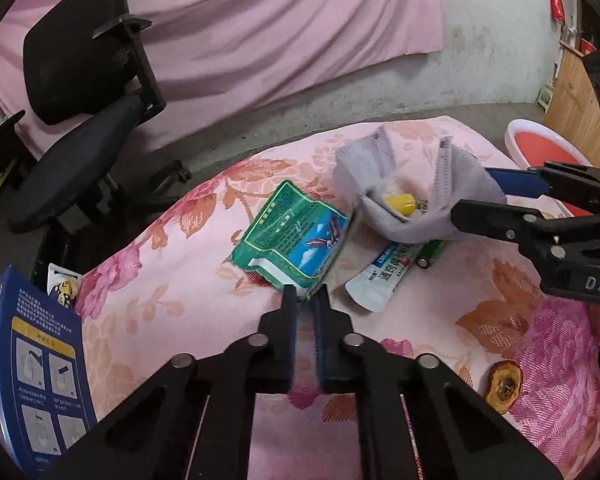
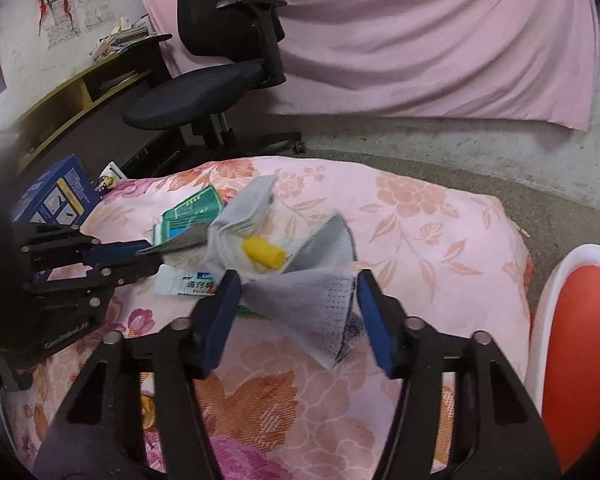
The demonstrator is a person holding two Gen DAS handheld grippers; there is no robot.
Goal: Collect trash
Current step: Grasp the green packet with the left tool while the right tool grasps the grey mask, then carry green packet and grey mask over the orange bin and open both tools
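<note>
Left gripper has its fingers drawn almost together, tips at the near corner of the green packet, which lies crumpled on the floral cloth; whether they actually pinch it I cannot tell. Right gripper is spread wide, its blue pads on either side of the near flap of the grey mesh bag without touching it; the bag sits open in the middle of the cloth with a yellow cylinder inside. Just beside the bag, towards the left gripper, lie a white and blue sachet and a green battery; a blue box stands at the cloth's left edge.
</note>
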